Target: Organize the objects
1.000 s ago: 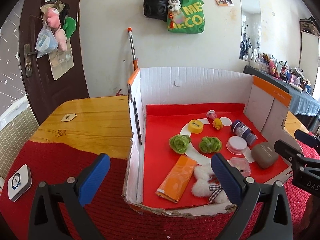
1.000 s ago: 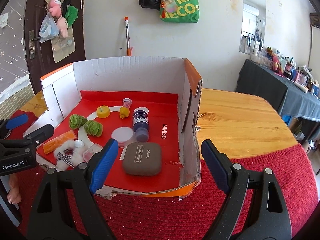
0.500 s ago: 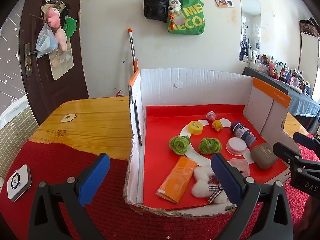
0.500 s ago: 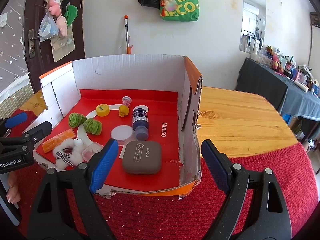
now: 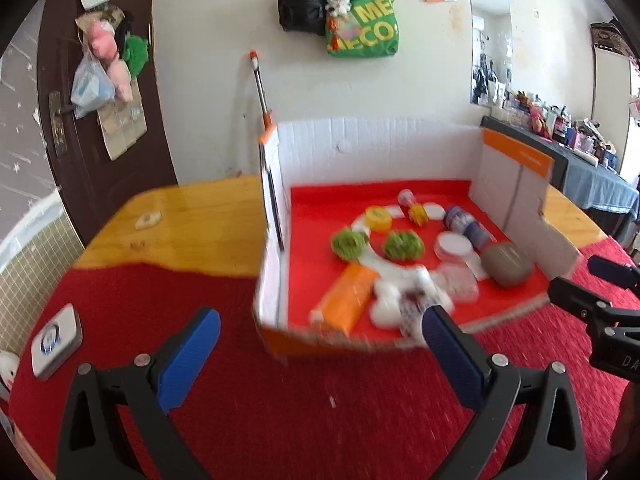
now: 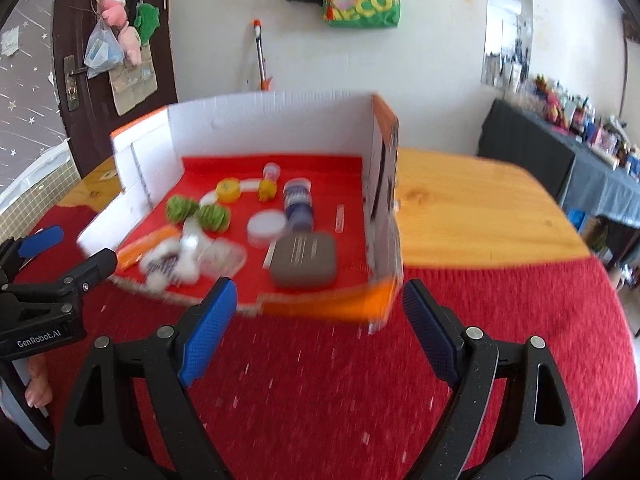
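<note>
Since the earlier frames: both viewpoints drawn back from the cardboard box (image 5: 384, 148); more red cloth (image 5: 280, 400) exposed ahead of its front edge; contents unmoved inside the box.

Surface: wooden table (image 5: 192, 232), glossy, rounded at the corner, part-covered by the coarse, looped red cloth. Box seated on cloth and wood together.

Room: white plaster wall behind the box; green tote bag (image 5: 362, 26) and black backpack (image 5: 300, 2) hung high above the box; dark brown door (image 5: 80, 100) left of the box.

Box: corrugated white walls, orange trim, smooth red floor, front side low.

Contents, relative to the box: grey rounded case (image 6: 303, 259) at front right; blue bottle (image 6: 298, 204) lying behind the case; white round lid (image 6: 265, 226) beside the bottle; two fuzzy green balls (image 6: 196, 212) at centre left; yellow disc (image 6: 228, 191) toward the rear; orange flat packet (image 5: 344, 300) and white plush toy (image 5: 404, 294) at the front, blurred.

Left gripper (image 5: 320, 356): blue ribbed pads set wide apart, nothing between, short of the box front.

Right gripper (image 6: 316, 328): spread wide, empty, short of the box front.
</note>
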Available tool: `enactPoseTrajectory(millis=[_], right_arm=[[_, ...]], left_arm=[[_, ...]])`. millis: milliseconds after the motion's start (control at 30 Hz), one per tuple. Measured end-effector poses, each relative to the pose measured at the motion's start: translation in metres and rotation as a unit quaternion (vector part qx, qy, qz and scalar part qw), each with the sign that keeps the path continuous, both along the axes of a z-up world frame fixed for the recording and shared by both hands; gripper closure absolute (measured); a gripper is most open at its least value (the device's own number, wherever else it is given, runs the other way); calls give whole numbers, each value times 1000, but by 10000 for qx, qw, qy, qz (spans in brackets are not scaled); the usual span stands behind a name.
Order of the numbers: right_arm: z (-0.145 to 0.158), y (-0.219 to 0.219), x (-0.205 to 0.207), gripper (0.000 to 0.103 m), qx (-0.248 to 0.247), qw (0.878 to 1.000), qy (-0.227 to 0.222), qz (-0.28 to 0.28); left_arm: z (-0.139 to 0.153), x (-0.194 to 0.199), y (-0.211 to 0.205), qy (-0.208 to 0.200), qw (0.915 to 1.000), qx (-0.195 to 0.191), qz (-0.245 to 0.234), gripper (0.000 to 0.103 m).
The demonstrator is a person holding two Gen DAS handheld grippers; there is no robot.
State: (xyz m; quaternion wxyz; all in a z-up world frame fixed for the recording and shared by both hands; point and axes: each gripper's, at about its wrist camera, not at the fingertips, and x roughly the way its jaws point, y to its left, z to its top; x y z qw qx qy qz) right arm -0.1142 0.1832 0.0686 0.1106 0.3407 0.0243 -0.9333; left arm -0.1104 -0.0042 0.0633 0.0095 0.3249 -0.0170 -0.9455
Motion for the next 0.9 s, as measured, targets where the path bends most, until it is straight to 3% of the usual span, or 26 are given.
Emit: enactPoseTrajectory(millis=[233, 333, 400, 633, 900], right_arm=[[-23, 2, 14, 15, -8, 9968, -790, -115], [-39, 2, 6, 15, 136, 9925, -1187, -247], [-42, -1, 6, 15, 335, 9924, -1146, -304], [-46, 1, 7, 3, 360, 9911, -1192, -469], [-44, 1, 6, 0, 385, 9900, -1226, -574]], left_arm=[[-25, 11, 1, -938, 9945, 463, -103, 0], [-37, 8, 4, -1185, 9926, 251, 58, 0], [-45, 4, 6, -1380, 9902, 36, 211, 0], [-46, 4, 4, -1333, 9905, 171, 306, 0], [-46, 5, 3, -1290, 9911, 158, 297, 0]])
